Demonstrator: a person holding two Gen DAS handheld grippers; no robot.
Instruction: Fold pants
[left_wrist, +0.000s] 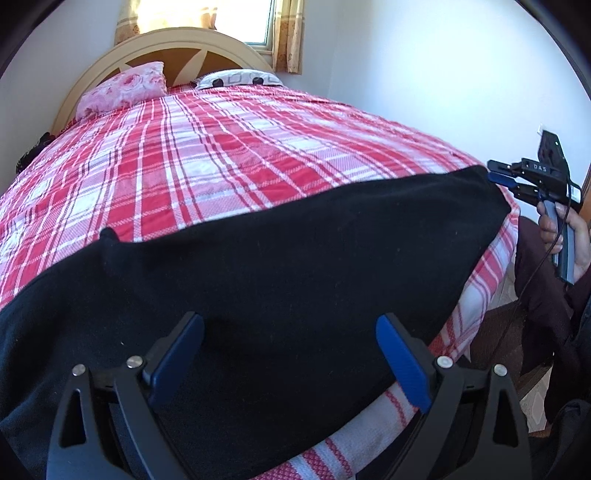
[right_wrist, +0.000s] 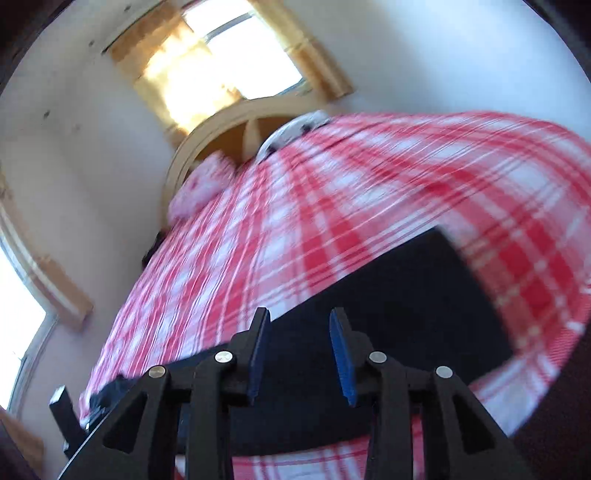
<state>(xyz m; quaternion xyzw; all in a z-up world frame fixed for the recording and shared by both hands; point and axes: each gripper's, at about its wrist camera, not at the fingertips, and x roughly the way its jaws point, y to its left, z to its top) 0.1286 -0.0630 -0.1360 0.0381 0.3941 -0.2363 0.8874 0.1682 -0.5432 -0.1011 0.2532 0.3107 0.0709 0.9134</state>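
Note:
Black pants (left_wrist: 280, 266) lie spread across the near end of a bed with a red and white plaid cover (left_wrist: 221, 147). My left gripper (left_wrist: 290, 328) is open, its blue pads apart over the pants' near edge, holding nothing. My right gripper (left_wrist: 495, 176) shows at the far right, at the pants' right corner, held in a hand. In the blurred right wrist view the right gripper (right_wrist: 301, 328) is open over the pants (right_wrist: 406, 306), with the blue pads apart and nothing between them.
A pink pillow (left_wrist: 122, 88) and a patterned pillow (left_wrist: 240, 78) lie by the arched headboard (left_wrist: 177, 48). A window with curtains (left_wrist: 258, 22) is behind it. White wall stands to the right. The bed's edge drops to the floor (left_wrist: 506, 332) at the right.

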